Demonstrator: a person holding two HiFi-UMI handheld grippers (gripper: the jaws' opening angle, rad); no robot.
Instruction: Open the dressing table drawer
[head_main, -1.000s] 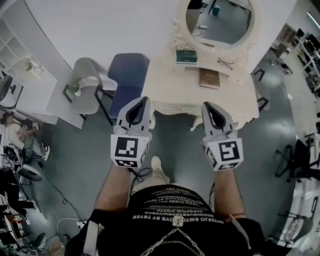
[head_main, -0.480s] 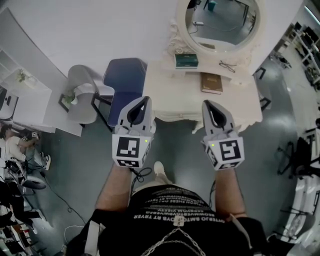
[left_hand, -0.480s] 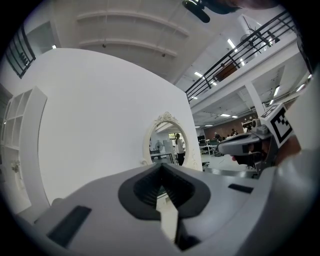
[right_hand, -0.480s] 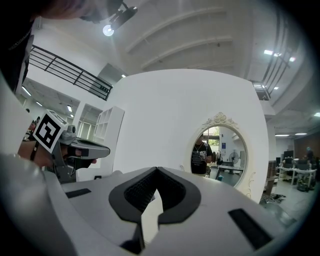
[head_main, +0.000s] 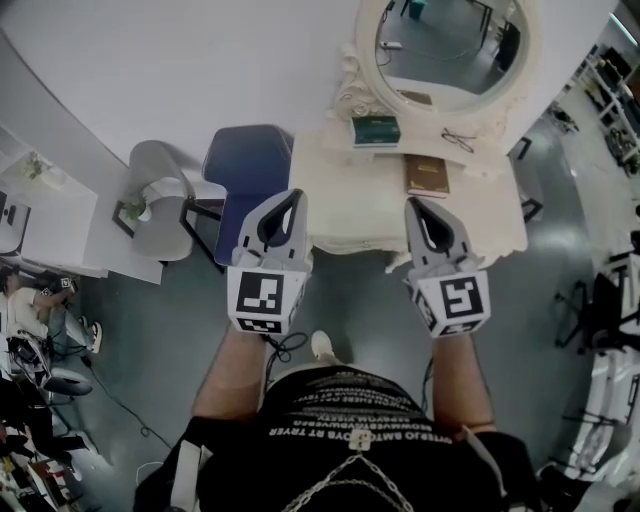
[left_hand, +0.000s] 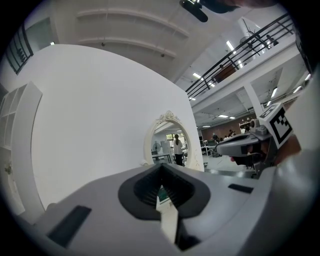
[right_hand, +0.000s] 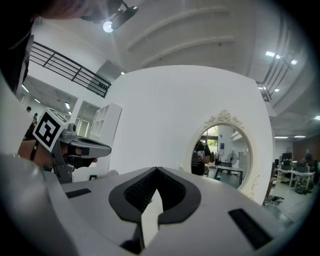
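The cream dressing table (head_main: 480, 225) stands against the white wall under an oval mirror (head_main: 455, 45). Its drawer front is hidden below the tabletop in the head view. My left gripper (head_main: 291, 196) is held level at the table's front left corner, jaws shut and empty. My right gripper (head_main: 412, 204) is level over the front edge, tips together, nothing between them. In the left gripper view the left gripper (left_hand: 161, 166) points toward the mirror (left_hand: 167, 142), with the right gripper (left_hand: 247, 146) beside it. In the right gripper view the right gripper (right_hand: 156, 170) also faces the mirror (right_hand: 225, 155).
On the tabletop lie a brown book (head_main: 427, 176), a green box (head_main: 375, 130) and a pair of glasses (head_main: 458, 140). A blue chair (head_main: 250, 165) and a pale chair (head_main: 160, 195) stand left of the table. A white shelf unit (head_main: 55, 220) and a seated person (head_main: 30, 300) are further left.
Both grippers have moved forward toward the dressing table together. Their tips now overlap its front edge. Both stay shut.
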